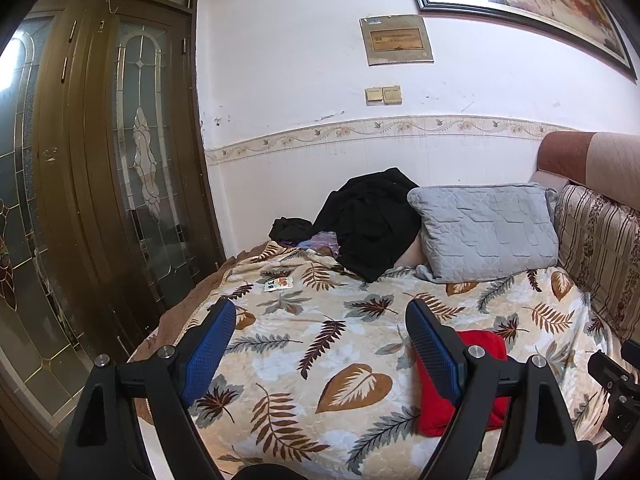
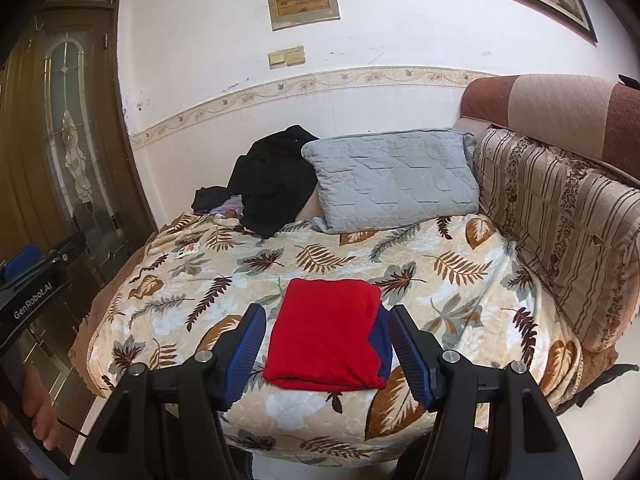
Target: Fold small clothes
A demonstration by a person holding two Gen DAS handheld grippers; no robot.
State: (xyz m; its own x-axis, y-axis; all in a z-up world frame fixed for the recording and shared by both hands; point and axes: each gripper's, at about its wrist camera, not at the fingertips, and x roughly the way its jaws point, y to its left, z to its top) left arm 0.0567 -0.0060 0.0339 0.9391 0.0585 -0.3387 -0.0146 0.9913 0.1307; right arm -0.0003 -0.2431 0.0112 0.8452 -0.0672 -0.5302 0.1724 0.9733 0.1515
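Observation:
A red garment lies folded into a neat rectangle on the leaf-patterned bedspread, with a strip of dark blue showing along its right edge. My right gripper hovers above its near end, open, pads clear of the cloth. In the left wrist view the same red garment lies partly behind the right finger. My left gripper is open over bare bedspread, to the left of the garment, holding nothing. The left gripper also shows at the left edge of the right wrist view.
A heap of black clothes lies at the far side of the bed beside a grey quilted pillow. A striped cushion lines the right side. A small packet lies on the spread. A brown glazed door stands left. A bare foot shows below.

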